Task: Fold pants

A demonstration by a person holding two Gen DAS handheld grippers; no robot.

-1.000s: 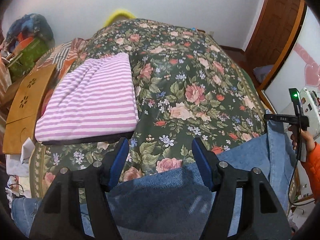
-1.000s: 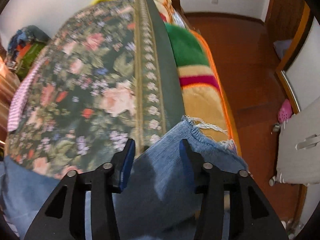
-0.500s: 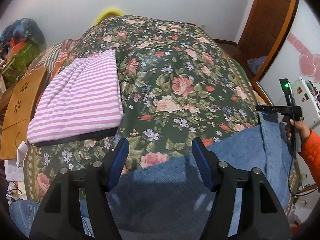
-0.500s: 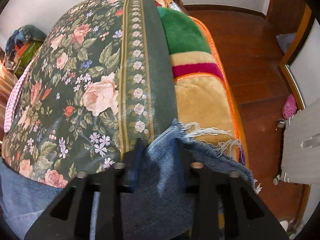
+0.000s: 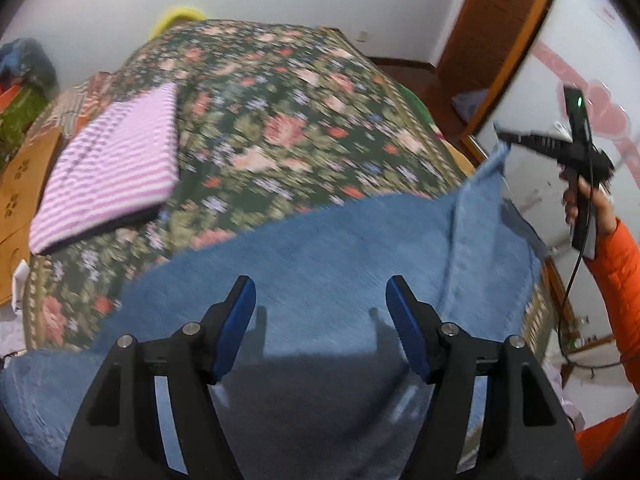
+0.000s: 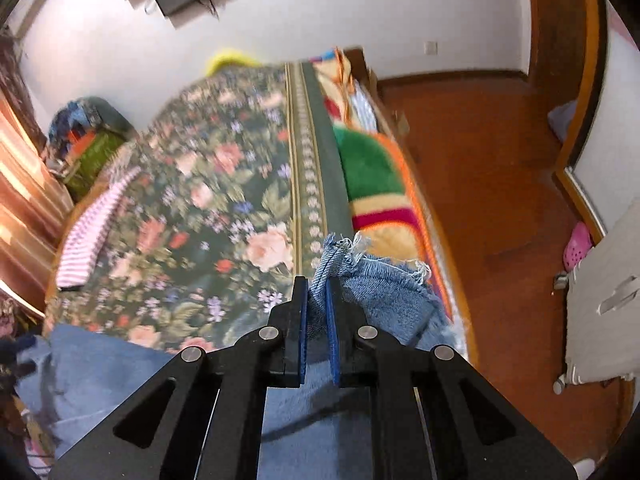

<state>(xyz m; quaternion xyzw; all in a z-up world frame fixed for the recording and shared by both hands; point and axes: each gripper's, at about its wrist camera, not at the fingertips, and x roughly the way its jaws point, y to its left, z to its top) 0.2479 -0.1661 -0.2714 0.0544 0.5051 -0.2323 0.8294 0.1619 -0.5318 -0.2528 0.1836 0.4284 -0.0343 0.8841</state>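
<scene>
Blue denim pants (image 5: 328, 256) lie across the near end of a floral bed cover. My left gripper (image 5: 320, 300) is open above the middle of the pants, touching nothing. My right gripper (image 6: 317, 292) is shut on the frayed hem of a pant leg (image 6: 340, 256) and holds it lifted above the bed's right edge. In the left wrist view the right gripper (image 5: 500, 132) shows at the far right with the denim corner (image 5: 496, 160) pulled up to it.
A folded pink-and-white striped garment (image 5: 116, 168) lies on the floral bed cover (image 5: 280, 120) at the left. A striped fleece blanket (image 6: 372, 184) hangs off the bed's right side above the wooden floor (image 6: 480, 184). A wooden board (image 5: 24, 176) stands at the left.
My right gripper has shut on the frayed hem and lifted it off the bed. The left gripper has moved forward over the pants, still open.
</scene>
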